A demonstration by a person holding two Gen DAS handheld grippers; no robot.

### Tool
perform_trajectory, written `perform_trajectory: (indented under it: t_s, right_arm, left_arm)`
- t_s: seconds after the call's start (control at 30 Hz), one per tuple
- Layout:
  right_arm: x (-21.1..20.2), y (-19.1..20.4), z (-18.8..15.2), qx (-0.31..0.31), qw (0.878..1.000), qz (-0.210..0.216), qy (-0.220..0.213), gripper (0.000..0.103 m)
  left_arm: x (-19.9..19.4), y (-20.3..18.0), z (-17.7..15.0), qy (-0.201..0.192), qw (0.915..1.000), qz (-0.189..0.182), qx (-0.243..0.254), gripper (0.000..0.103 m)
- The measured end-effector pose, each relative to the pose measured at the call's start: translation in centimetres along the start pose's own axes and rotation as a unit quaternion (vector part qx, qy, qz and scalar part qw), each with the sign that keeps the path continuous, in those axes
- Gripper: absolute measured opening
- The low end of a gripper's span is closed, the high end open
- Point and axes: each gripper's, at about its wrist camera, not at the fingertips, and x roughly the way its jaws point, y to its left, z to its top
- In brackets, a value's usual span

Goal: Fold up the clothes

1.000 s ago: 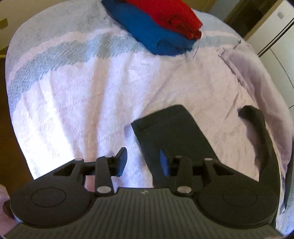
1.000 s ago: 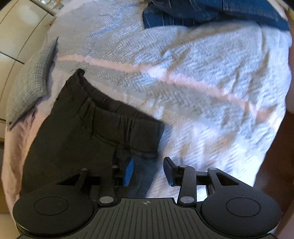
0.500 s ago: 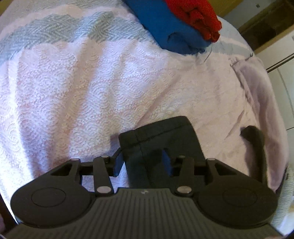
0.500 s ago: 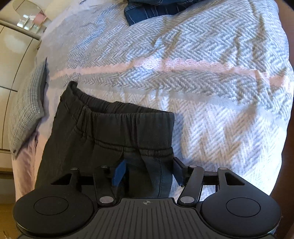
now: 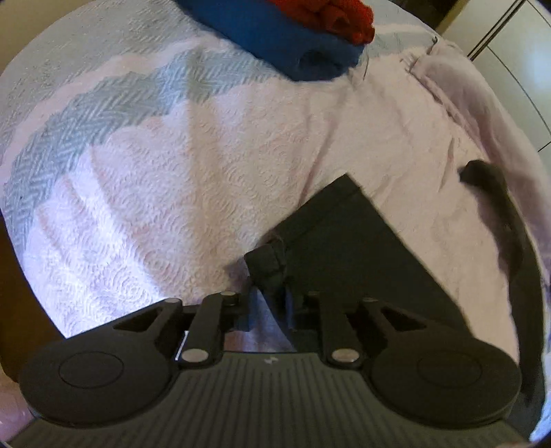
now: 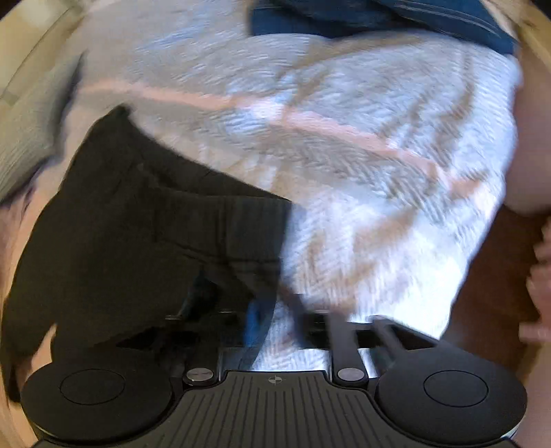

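Dark grey pants (image 5: 344,248) lie on the bedspread (image 5: 172,179). In the left wrist view my left gripper (image 5: 270,305) is shut on the corner of a pant leg hem, which bunches between the fingers. A second dark leg (image 5: 496,206) curves at the right. In the right wrist view, which is blurred, the elastic waistband of the pants (image 6: 172,224) lies at the left. My right gripper (image 6: 275,313) is closed on the waistband's right corner, and the cloth is lifted off the bed.
A folded blue garment (image 5: 292,41) with a red one (image 5: 337,13) on top sits at the far edge of the bed. Blue jeans (image 6: 378,17) lie at the top of the right wrist view. A grey pillow (image 6: 31,138) is at the left, white cabinets beyond.
Both grippers moved in onto the pants and closed, the left on the leg hem corner, the right on the waistband corner. The cloth now rises with them.
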Motion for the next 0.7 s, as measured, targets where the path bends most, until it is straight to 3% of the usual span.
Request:
perform_trajectory:
  t_s: [0.07,0.2,0.27,0.37,0.5,0.7]
  right_arm:
    - [-1.2,0.7,-0.1,0.006,1.000,-0.010,-0.026,0.039]
    - [-4.0,3.4,0.1,-0.030,0.989,-0.091,-0.116,0.048]
    - [-4.8,4.6,0.3,-0.038,0.985,-0.081,-0.146,0.059]
    - [-4.1,6.6,0.9,-0.035,0.990,-0.030,-0.132,0.061]
    - [-1.6,9.8,2.3,-0.031,0.993,0.025,-0.108,0.062]
    - [2.4,14.5,5.5,-0.030,0.994,0.070,-0.077,0.062]
  left_arm:
    - [-1.4,-0.4,0.9,0.002,0.9998,0.001,0.020,0.020]
    - [-3.5,-1.4,2.4,-0.006,0.9998,0.006,0.020,0.016]
    - [-3.9,-2.7,3.1,-0.018,0.9997,-0.009,0.010,0.017]
    - [-2.6,-5.6,3.9,-0.017,0.9981,-0.054,-0.021,0.024]
    - [2.3,-11.3,4.8,0.006,0.9920,-0.110,-0.063,0.026]
    - [9.4,-20.8,6.5,0.033,0.9819,-0.170,-0.076,0.029]
